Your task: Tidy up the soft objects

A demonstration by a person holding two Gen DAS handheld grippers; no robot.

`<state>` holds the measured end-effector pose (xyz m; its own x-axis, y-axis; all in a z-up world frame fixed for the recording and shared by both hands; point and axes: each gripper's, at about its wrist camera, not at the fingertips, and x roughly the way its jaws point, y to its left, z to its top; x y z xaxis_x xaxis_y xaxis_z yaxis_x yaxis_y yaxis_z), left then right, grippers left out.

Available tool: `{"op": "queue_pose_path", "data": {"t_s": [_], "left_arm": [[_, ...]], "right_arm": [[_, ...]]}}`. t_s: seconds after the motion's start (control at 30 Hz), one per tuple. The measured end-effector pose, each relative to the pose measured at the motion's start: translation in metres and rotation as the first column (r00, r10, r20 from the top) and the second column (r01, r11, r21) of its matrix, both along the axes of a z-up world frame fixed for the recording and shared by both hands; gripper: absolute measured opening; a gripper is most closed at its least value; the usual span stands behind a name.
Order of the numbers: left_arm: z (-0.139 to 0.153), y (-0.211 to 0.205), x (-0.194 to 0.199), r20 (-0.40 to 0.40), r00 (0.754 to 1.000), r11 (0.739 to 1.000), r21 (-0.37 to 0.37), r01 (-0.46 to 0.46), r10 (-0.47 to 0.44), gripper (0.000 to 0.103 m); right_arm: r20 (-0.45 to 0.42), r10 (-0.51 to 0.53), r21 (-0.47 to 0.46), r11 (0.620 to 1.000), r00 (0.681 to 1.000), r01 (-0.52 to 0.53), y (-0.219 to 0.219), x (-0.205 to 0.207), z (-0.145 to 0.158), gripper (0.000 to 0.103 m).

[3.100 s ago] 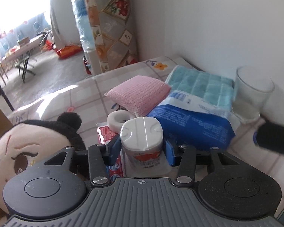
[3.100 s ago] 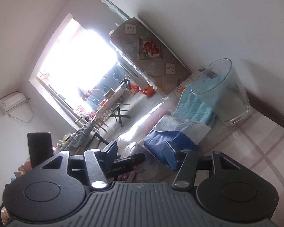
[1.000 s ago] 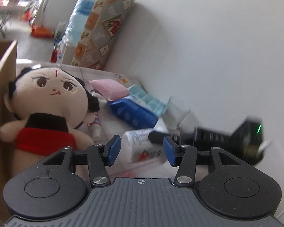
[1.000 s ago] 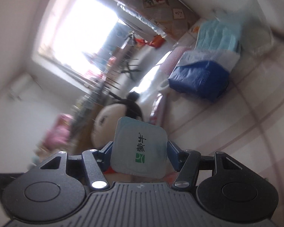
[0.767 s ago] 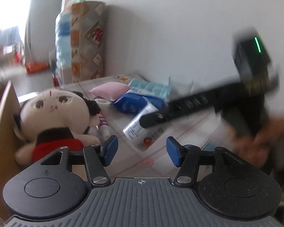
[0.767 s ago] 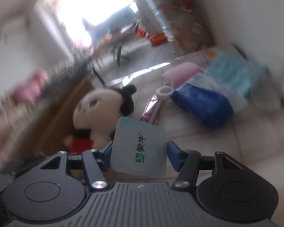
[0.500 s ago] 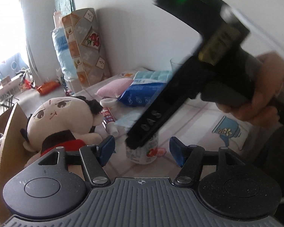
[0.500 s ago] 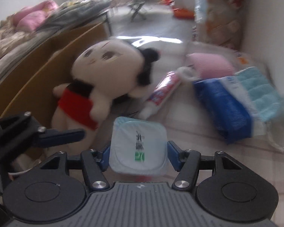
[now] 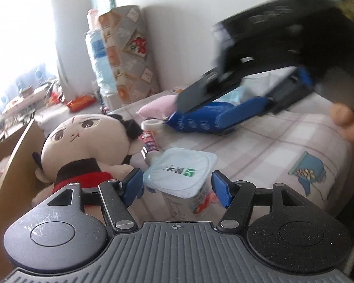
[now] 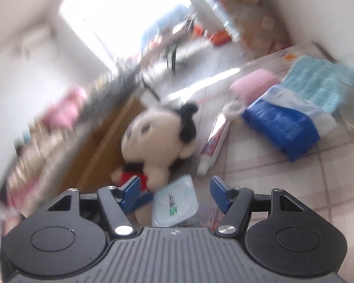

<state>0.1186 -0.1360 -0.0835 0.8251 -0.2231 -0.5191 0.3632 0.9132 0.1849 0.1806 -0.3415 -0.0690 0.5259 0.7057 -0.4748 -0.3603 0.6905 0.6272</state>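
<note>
- The left tongs [image 9: 177, 185] are seen spread, with the yogurt cup [image 9: 180, 176] standing upright between the blue pads; small gaps show on both sides, so the cup is straddled, not pinched.
- The right tongs [image 10: 173, 192] are caught with jaws opening and nothing pressed between the pads; the yogurt cup [image 10: 174, 204] is seen below them, just beside the plush doll [image 10: 153, 146].
- In the left view the right tongs [image 9: 243, 99] appear blurred above the far end of the tabletop [image 9: 271, 146], held by a hand [image 9: 349, 125].
- Just beyond the cup a toothpaste tube [image 9: 149, 142] is seen lying against the plush doll [image 9: 82, 146], which leans on the flap of a cardboard box [image 9: 14, 162].
- Farther back a blue packet [image 9: 200, 120], a pink pad [image 9: 158, 105] and a roll of tape [image 9: 152, 124] are found close together.
- Progress is judged early: the soft things, the doll and the pink pad, lie on the tabletop and nothing is seen placed in the box; the cup has only been set upright.
- Against the frame half a second earlier, the cup is no longer clamped in the right tongs, which were low over it and are now lifted away.
- Against the frame a second earlier, the cup was lying on its side beyond the left tongs, whose pads were set closer together.
</note>
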Motion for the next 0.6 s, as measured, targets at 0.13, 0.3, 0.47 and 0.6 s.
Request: {"op": "queue_pose_path", "data": {"t_s": [0.13,0.3,0.47,0.6], "left_arm": [[0.004,0.002,0.008,-0.041,0.999,0.998,-0.051,-0.037,0.034,0.076],[0.006,-0.003,0.027,-0.084,0.995,0.997,-0.061,-0.050,0.045,0.084],[0.006,-0.012,0.030,-0.121,0.991,0.996,-0.055,-0.068,0.061,0.093],[0.002,-0.027,0.032,-0.110,0.989,0.995,0.018,-0.095,0.097,0.081]], "right_arm": [[-0.021,-0.064,0.130,0.989,0.998,0.066,-0.016,0.001,-0.021,0.069],[0.002,-0.073,0.177,0.982,0.997,0.072,-0.022,0.003,-0.021,0.070],[0.009,-0.050,0.191,0.980,0.999,0.048,-0.019,0.002,-0.023,0.072],[0.012,-0.035,0.175,0.984,0.999,0.032,-0.014,0.002,-0.023,0.072]]}}
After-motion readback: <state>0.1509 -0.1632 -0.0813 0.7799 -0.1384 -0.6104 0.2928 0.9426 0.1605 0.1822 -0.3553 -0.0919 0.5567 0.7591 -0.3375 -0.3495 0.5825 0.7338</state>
